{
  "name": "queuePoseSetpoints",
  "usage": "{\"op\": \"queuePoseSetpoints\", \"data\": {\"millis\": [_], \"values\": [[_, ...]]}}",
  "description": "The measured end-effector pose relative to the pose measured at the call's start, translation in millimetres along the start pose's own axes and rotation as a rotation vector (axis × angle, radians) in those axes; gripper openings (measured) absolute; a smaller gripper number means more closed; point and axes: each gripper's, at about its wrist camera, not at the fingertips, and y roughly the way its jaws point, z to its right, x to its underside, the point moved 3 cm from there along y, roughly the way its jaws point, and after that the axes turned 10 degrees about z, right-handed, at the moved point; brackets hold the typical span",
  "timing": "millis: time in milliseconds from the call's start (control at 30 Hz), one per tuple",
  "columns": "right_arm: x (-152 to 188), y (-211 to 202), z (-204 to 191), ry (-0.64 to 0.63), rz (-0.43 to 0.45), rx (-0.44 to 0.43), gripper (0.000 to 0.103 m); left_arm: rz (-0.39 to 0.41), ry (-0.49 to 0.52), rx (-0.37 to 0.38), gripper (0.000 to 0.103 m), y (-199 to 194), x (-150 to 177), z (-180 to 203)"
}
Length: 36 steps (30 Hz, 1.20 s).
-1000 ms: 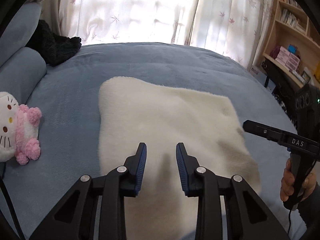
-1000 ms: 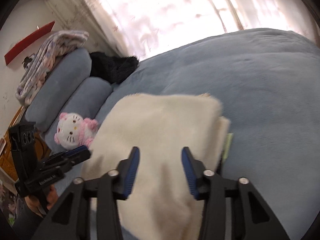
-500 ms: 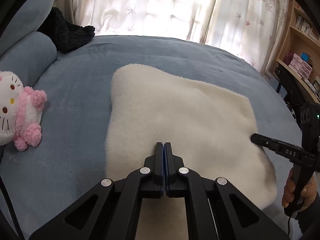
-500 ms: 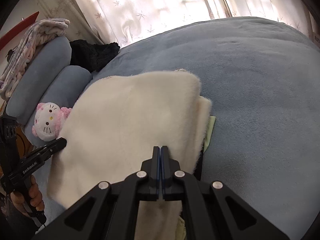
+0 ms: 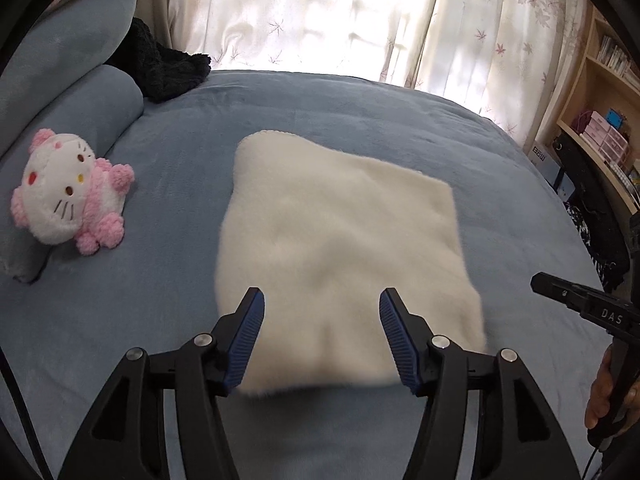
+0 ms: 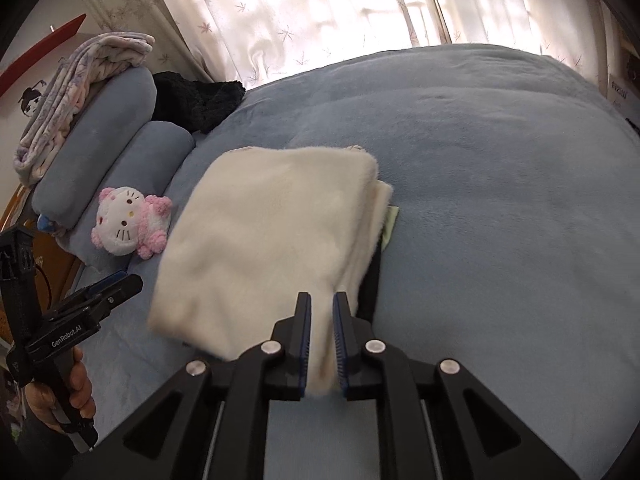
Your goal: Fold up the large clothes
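Note:
A cream fleece garment point(image 5: 340, 248) lies folded into a rough square on the blue bed point(image 5: 360, 120); it also shows in the right wrist view point(image 6: 272, 240). My left gripper point(image 5: 322, 304) is open wide over the garment's near edge, holding nothing. My right gripper point(image 6: 322, 308) has its jaws a narrow gap apart, with the garment's near corner showing between them. Whether they pinch the cloth is unclear. The right gripper also shows at the right edge of the left wrist view point(image 5: 580, 304), and the left one at the left edge of the right wrist view point(image 6: 100, 292).
A pink and white cat plush point(image 5: 68, 196) lies left of the garment beside blue pillows point(image 5: 68, 80). A black fuzzy cloth point(image 5: 164, 64) sits at the far left. A folded blanket point(image 6: 76, 92) tops the pillows. Curtains point(image 5: 320, 12) hang behind; shelves point(image 5: 600, 120) stand right.
Both grippers were open, shut half a second ago, and now the left has opened wide and the right has parted slightly. Both have drawn back toward the garment's near edge.

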Motion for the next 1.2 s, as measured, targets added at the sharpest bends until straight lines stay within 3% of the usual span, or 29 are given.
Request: {"op": "queuePoseSetpoints", "data": {"millis": [133,367,500,700,900,1033,1200], "values": [[5.1,-59.1,-9.0,-0.033,0.029,0.028,0.041,0.028,0.034,0.000,0.077,-54.6,7.0,28.8],[30.8,-156.2,-18.4,-0.081,0.058,0.078,0.047,0.076,0.067,0.011,0.093,-148.1,29.5,80.3],[58.0,-194.1,-16.7,-0.100,0.071,0.097,0.062,0.104,0.086,0.007,0.097,-182.3,53.8,106.1],[123.7,-217.2,0.6,-0.094,0.070,0.154,0.072,0.071,0.088,0.019,0.101,-194.5,118.3,135.6],[203.9,-214.9,29.6,-0.054,0.019,0.202,0.078,-0.009,-0.010,0.029,0.102,-182.0,202.3,148.6],[240.8,-212.2,40.7,-0.051,-0.016,0.224,0.078,-0.047,-0.045,0.001,0.102,-176.1,235.0,153.8],[263.1,-226.0,39.3,-0.070,0.015,0.271,0.078,-0.049,-0.021,-0.076,0.102,-182.8,258.4,162.2]]}}
